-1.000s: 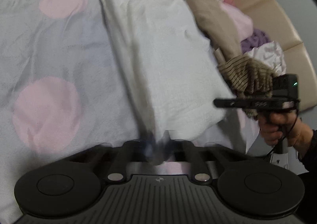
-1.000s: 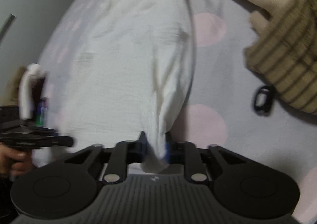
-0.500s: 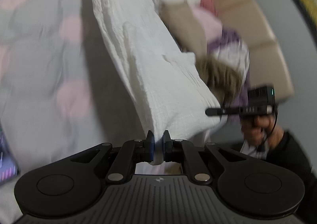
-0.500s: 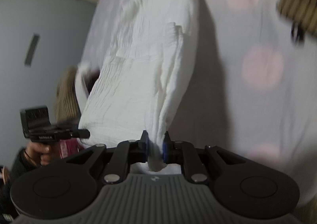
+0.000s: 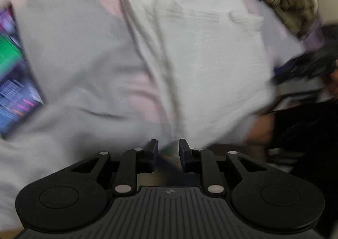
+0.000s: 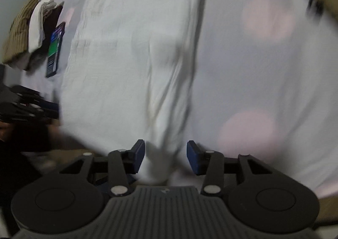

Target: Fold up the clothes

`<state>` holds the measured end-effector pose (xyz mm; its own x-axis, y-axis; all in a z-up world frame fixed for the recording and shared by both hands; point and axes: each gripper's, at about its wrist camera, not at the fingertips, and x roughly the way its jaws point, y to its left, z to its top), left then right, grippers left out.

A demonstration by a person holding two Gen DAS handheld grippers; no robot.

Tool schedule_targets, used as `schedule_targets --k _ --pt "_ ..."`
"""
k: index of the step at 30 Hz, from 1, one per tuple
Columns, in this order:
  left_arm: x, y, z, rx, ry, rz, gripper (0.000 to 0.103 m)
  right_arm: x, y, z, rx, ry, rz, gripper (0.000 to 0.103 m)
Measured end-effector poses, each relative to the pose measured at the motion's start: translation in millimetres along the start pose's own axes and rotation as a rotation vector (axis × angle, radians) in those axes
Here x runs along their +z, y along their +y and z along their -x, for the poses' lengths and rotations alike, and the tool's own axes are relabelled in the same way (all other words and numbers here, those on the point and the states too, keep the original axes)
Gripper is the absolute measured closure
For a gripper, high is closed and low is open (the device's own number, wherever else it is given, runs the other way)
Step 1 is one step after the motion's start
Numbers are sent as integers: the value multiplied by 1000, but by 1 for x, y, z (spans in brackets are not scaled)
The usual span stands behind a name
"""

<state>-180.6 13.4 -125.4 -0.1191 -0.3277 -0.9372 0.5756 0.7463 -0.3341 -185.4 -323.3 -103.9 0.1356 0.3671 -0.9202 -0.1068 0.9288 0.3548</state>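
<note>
Across bed: crinkled white garment [image 6: 131,65] is lying lengthwise on dotted sheet [image 6: 264,82].
Left gripper [image 5: 168,150]: gaping, holding nothing.
Right gripper [image 6: 165,157]: gaping, hem between fingers, ungripped.

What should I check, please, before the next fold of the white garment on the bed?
1. Left gripper released: ok, jaws apart, no cloth between.
2. Right gripper released: ok, jaws apart, though cloth lies between them.
3. White garment lying on the bedsheet: ok.
4. Garment flat: not ok, long creases.
5. Phone off the garment: ok, beside it.
6. Edges aligned: cannot tell, blurred.
</note>
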Motion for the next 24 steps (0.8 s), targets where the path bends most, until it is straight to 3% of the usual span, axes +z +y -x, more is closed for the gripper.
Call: schedule_targets --k 3,5,6,9,15,19,24 --pt "6 -9 21 68 -121 -93 82 14 18 26 -69 -192 177 54" --pt "14 -18 31 78 -205 -173 60 22 28 28 -85 -243 277 46" --pt "19 -25 34 90 -234 -213 55 27 33 27 -94 -258 321 44" --pt "31 -30 35 114 -291 -290 54 36 42 15 -109 -245 396 44" --pt "64 -16 18 82 -351 -248 54 34 41 -3 -124 -252 473 44" --pt "69 -14 15 86 -438 -330 55 42 45 -5 -95 -275 518 43" --pt "72 -14 8 54 -444 -377 55 49 48 -21 -95 -230 549 47"
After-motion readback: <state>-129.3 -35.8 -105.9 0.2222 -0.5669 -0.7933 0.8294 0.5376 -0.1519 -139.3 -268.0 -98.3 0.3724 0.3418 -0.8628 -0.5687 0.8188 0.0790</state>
